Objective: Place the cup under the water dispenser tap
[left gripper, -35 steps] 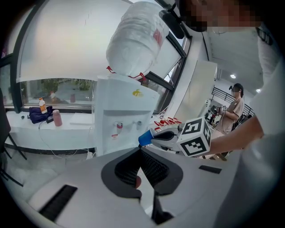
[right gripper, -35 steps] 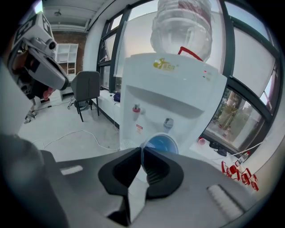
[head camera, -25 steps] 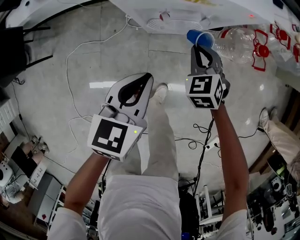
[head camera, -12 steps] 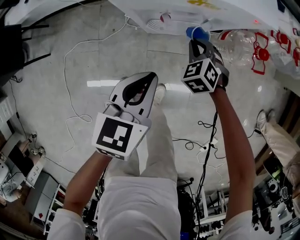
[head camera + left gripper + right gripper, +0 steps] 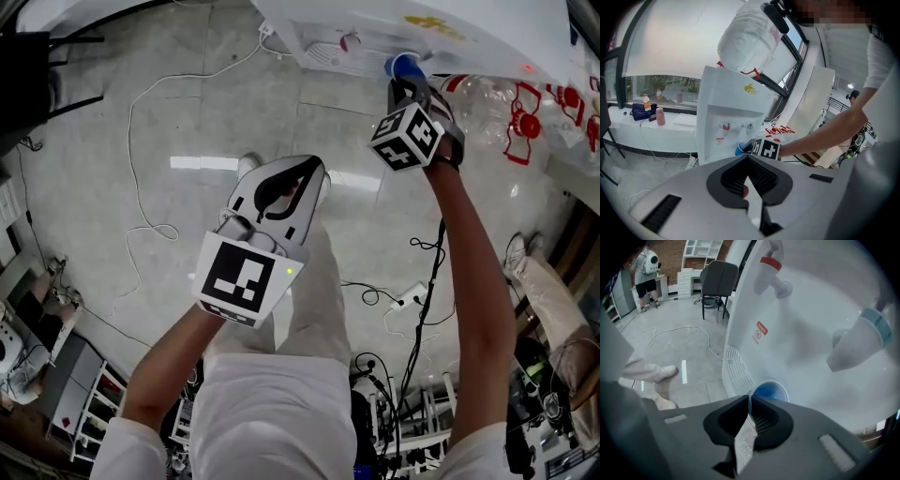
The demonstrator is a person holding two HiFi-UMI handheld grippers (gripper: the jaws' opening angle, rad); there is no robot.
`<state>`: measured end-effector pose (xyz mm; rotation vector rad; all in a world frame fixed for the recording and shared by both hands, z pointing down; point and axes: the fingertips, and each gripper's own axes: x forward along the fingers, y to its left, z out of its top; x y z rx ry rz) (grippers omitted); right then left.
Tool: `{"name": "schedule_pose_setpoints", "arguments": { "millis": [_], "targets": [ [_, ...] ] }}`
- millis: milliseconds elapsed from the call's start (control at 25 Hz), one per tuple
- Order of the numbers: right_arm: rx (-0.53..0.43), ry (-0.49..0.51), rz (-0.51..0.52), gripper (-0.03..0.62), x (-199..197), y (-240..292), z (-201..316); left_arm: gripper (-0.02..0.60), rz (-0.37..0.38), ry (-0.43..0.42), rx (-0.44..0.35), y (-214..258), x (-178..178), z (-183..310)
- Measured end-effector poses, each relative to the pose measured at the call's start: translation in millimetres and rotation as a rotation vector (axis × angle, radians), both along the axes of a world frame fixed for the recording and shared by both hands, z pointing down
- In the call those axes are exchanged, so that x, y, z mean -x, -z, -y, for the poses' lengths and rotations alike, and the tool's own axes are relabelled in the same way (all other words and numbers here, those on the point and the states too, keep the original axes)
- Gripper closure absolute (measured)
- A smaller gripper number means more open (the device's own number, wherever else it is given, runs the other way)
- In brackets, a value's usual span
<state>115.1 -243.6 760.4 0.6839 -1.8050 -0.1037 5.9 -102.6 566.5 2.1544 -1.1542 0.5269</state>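
Only cup (image 5: 769, 391) rim beyond right claw (image 5: 750, 399)

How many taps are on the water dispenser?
2. A red-capped tap on the left of the dispenser's recess and a blue-banded tap on the right; none seems hidden.
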Motion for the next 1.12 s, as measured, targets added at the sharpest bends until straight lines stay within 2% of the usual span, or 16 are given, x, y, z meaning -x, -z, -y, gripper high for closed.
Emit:
{"name": "schedule_pose_setpoints", "arguments": {
  "millis": [440, 720, 840, 1120],
  "targets": [
    [0.028, -0.002, -0.027, 0.555, -4, -13, 8, 0.580, 0.000, 0.026, -0.026, 2, 4, -3],
    [0.046, -0.031, -0.013, 0.486, -2, -10, 7, 0.580, -0.005, 0.019, -0.014, 5, 8, -5],
    [0.028, -0.036, -0.001, 0.459, -1, -3, 5, 0.580, -0.004, 0.018, -0.025, 8, 9, -4],
    [-0.011, -0.068, 0.049, 0.457, 2, 22, -8, 0.580, 0.000, -0.008, -0.029, 21, 6, -4]
  ]
}}
